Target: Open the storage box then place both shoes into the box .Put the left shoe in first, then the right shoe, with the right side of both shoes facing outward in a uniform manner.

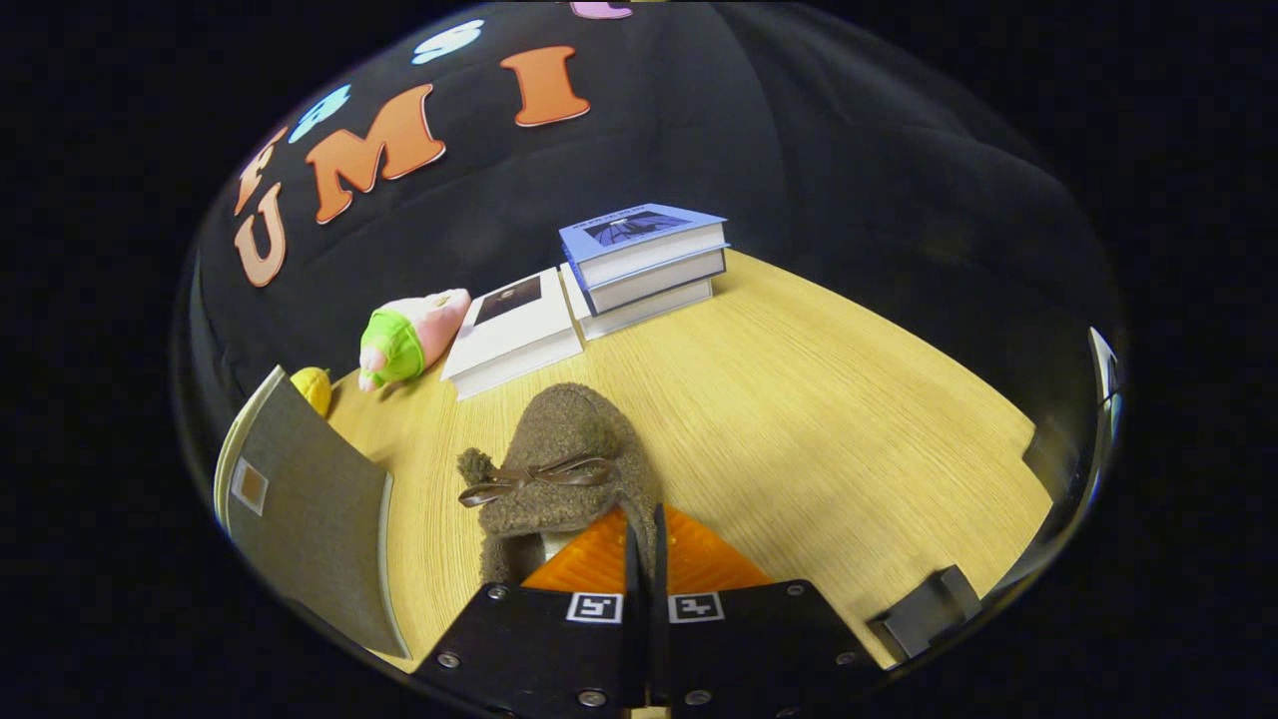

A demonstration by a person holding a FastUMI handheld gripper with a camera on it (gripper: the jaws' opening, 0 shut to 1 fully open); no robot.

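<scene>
Low centre of the frame, the gripper (639, 559) fingers pinch the soft, light fleece shoe (559, 464) by its collar edge.

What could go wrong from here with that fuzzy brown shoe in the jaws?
1. The gripper pinches only a thin edge of the brown fuzzy shoe, jaws nearly together, so the soft shoe may slip or twist, spoiling its facing direction.
2. The shoe's toe droops forward, and could snag the grey storage box flap beside it.
3. A wide swing could knock the plush toy or the books beyond.
</scene>
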